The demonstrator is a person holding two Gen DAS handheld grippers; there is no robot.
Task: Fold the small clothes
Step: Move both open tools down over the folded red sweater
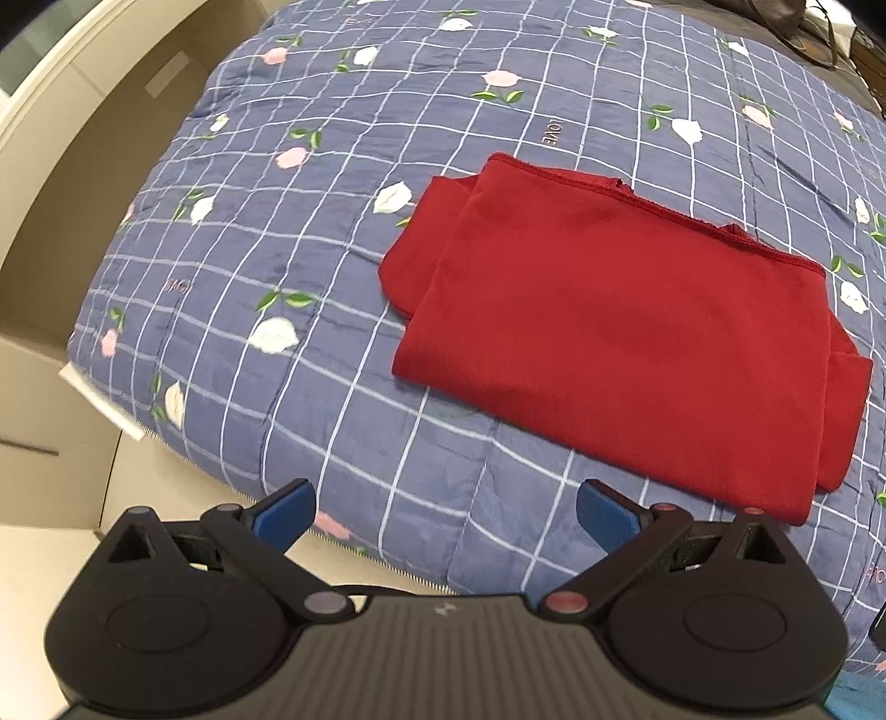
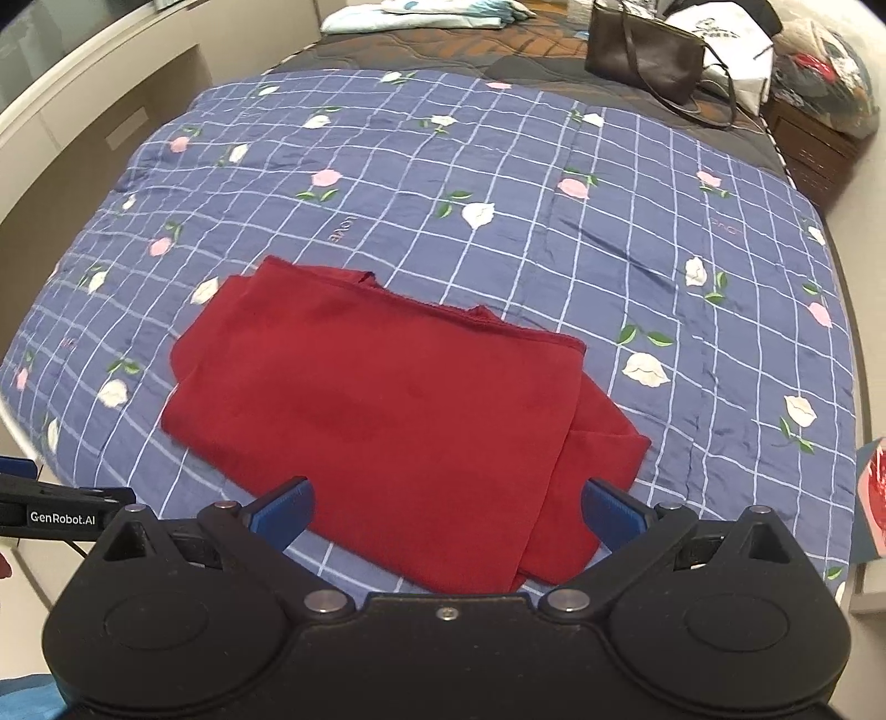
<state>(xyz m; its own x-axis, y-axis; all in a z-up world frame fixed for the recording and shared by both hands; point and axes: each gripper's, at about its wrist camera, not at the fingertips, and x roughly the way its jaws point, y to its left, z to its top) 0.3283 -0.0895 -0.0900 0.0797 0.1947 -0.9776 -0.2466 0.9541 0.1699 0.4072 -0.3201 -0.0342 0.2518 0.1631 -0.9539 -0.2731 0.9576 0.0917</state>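
1. Item: red garment (image 2: pixel 382 410). Lies flat on the blue checked quilt (image 2: pixel 498 183) of the bed, toward the near edge. Already doubled into a rough rectangle; layered edges show at its left end and a loose flap juts out at its near right corner (image 2: pixel 598 471).

2. Left hand-held gripper (image 1: pixel 446 515). Fingers spread wide, nothing between them. Hangs above the near edge of the bed, beside the garment's near left corner and clear of the cloth.

3. Right hand-held gripper (image 2: pixel 446 512). Fingers likewise spread, empty. Poised above the garment's near edge, the red cloth showing between its blue pads (image 2: pixel 282 512); whether a pad touches the cloth cannot be told.

4. Step in hand, as judged: between folds. At least one fold looks complete; both tools are free and lined up along the near edge, as if to begin another fold or tidy the shape.

5. Next move calls for, as judged: each tool closing on a near corner through every layer, lifting together, and carrying that edge over to the far hem (image 2: pixel 443 313). The loose right flap wants tucking in so the bundle ends square.

6. Other items: brown handbag (image 2: pixel 645 52) and folded pale linens (image 2: pixel 421 14) at the far end of the bed, well apart.
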